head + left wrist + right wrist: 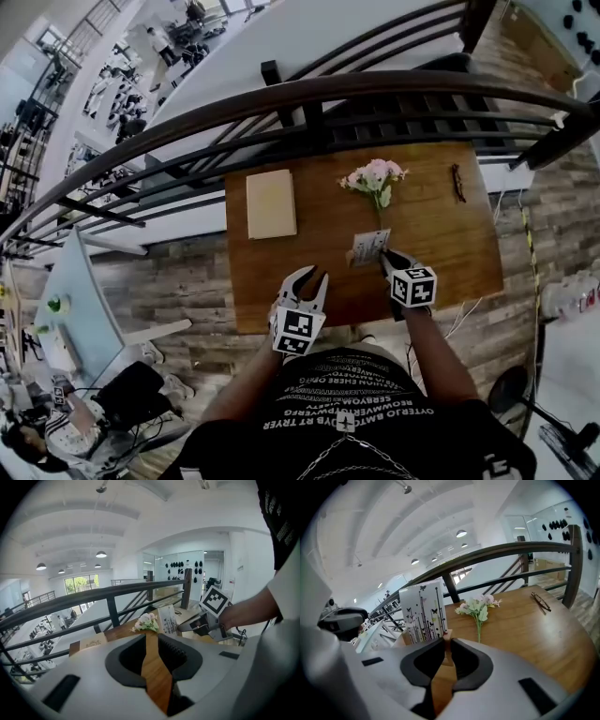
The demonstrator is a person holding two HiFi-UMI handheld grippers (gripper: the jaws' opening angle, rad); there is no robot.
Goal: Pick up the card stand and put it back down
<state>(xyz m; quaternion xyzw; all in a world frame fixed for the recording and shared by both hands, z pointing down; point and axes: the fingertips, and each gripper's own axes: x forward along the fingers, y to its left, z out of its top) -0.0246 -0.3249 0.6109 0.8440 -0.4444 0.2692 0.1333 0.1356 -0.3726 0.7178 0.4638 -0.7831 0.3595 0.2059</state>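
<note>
Card stand (368, 247) upright, printed card on a small wooden base, over the front middle of the wooden table (441, 234), just in front of the flower sprig (375, 178). Can't tell if the base touches the tabletop. Right gripper (386, 260) clamped on the base, card rising above the jaws. Left gripper (314, 277) near the table's front edge, left of the stand, jaws apart, nothing between them. Beige booklet (271, 202) flat at far left of the table, glasses (457, 182) far right. Dark railing (309, 94) behind the table.
</note>
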